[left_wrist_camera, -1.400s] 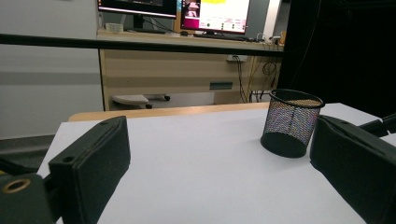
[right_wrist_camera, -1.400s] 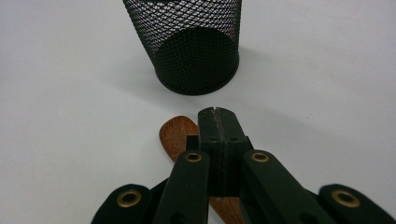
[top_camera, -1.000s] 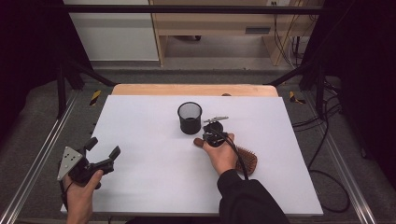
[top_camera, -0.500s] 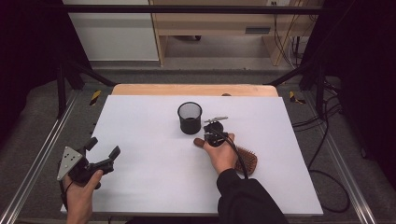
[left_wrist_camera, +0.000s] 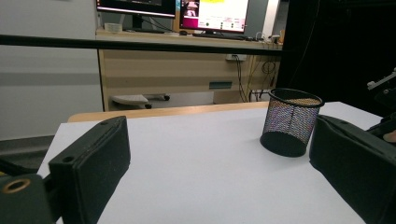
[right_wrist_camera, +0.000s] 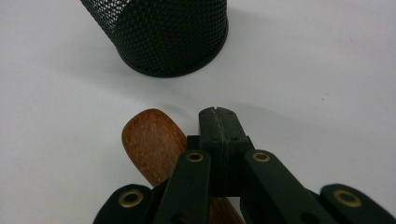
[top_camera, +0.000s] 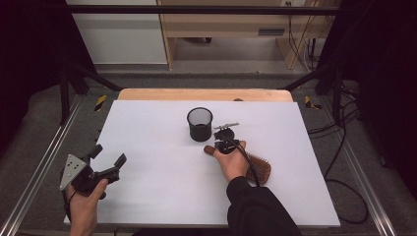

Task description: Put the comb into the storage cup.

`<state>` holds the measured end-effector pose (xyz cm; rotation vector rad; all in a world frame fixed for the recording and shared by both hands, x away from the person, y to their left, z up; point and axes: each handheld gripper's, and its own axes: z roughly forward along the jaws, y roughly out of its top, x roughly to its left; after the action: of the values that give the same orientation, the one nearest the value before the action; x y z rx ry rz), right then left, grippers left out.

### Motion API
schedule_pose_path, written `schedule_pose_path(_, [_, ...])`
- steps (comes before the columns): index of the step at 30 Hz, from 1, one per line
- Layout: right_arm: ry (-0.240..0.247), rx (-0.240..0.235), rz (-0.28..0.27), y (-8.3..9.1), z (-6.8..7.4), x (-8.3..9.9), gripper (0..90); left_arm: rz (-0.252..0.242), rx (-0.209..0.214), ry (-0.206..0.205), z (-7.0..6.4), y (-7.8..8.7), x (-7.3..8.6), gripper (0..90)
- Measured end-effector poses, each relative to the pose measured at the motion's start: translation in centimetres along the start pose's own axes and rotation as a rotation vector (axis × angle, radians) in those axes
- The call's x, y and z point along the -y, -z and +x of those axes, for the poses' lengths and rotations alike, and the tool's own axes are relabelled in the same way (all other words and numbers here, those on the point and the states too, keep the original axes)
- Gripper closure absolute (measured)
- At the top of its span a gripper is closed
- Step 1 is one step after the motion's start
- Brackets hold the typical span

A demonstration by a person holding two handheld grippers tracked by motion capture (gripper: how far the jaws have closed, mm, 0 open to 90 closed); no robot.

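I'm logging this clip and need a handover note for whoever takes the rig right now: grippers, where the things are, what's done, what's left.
Left gripper: jaws wide open, empty, held over the table's front left corner.
Right gripper: jaws shut on nothing, lying over the wooden hairbrush, whose handle tip shows just beside the shut jaws.
Mesh cup: upright, mid-table, just beyond the right gripper; looks empty.
Done: nothing placed.
Left: probably open the jaws, grasp the brush and stand it in the cup.
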<state>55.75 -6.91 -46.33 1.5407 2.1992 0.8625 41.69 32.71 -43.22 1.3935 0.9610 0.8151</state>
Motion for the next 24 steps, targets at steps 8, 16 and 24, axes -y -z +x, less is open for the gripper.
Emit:
schedule_pose_path(8, [0.056,-0.029,0.022,0.9,1.0,0.5,90.0,0.005,-0.005,0.002,0.1,-0.1,0.1,5.9])
schedule_pose_path(16, [0.116,-0.06,0.073,1.4,1.7,1.1,90.0,0.011,-0.002,-0.001,-0.1,-0.1,0.1,6.0])
schedule_pose_path(24, [0.132,-0.09,0.08,2.5,1.7,2.8,90.0,0.014,-0.007,0.001,0.0,-0.1,0.1,6.1])
